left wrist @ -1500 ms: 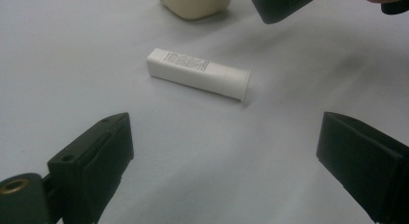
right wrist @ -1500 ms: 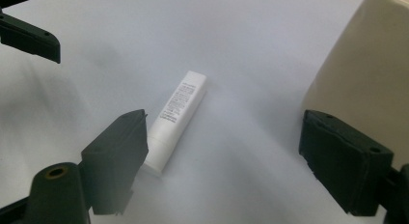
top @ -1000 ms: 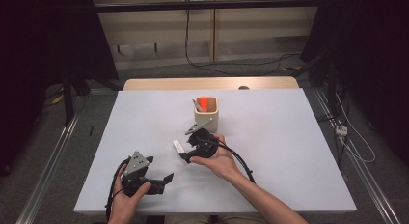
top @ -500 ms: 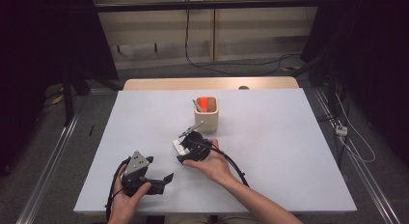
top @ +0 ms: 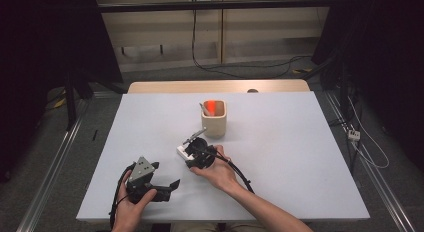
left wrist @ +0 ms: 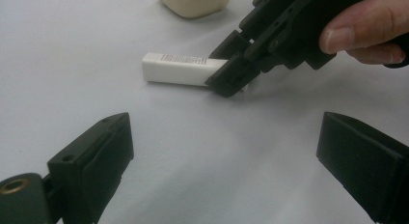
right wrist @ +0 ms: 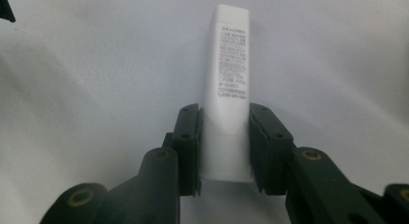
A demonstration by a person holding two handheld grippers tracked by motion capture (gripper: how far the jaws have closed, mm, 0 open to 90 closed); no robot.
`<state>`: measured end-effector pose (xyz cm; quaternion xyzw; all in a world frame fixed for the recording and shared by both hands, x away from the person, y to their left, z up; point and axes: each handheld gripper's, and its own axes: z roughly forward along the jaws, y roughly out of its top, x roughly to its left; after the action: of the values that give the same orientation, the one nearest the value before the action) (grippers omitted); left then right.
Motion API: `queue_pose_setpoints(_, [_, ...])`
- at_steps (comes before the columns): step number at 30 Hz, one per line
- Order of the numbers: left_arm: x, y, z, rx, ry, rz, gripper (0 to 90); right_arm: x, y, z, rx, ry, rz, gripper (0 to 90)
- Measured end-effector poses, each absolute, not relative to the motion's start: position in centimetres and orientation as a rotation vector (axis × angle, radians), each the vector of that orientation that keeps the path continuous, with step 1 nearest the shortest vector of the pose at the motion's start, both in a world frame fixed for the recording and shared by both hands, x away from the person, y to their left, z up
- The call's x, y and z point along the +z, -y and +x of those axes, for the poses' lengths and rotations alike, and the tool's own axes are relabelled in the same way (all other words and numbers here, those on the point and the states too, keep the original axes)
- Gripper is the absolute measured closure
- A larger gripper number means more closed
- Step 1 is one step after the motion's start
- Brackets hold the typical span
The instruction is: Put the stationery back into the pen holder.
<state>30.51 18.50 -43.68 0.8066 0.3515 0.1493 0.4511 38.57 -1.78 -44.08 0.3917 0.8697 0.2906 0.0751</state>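
High view overhead, facing forward-down; gripper views low, close (both share white stick (left wrist: pixel 179 69)).

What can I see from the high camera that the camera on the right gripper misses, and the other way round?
High view alone: the beige square holder with an orange-red item standing in it, the whole white table, the left gripper with its fingers apart over bare table, and both forearms.

Right gripper view alone: small printed text on the white rectangular stick-shaped tube, and the black pads pressing its two sides near one end; these jaws have just been closing.

Both: the white tube lying flat on the table, gripped by the right gripper.
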Motion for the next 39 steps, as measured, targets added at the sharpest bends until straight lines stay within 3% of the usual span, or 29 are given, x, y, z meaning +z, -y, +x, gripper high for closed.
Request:
queue_pose_setpoints(22, [-43.4, -18.6, 30.8, 0.388, -0.871, 1.986, 5.8, -42.6, 4.6, 38.6, 0.958, -2.649, 1.08, 68.3])
queue_pose_setpoints(27, [-42.7, -18.4, 30.8, 0.488, -0.823, 1.999, 7.1, -42.1, 5.9, 38.6, 0.994, -2.675, 1.091, 68.3])
queue_pose_setpoints(39, [-42.2, -16.3, 31.9, 0.488, -0.695, 2.081, 7.5, -40.8, 9.6, 37.9, 1.055, -2.676, 0.985, 68.3])
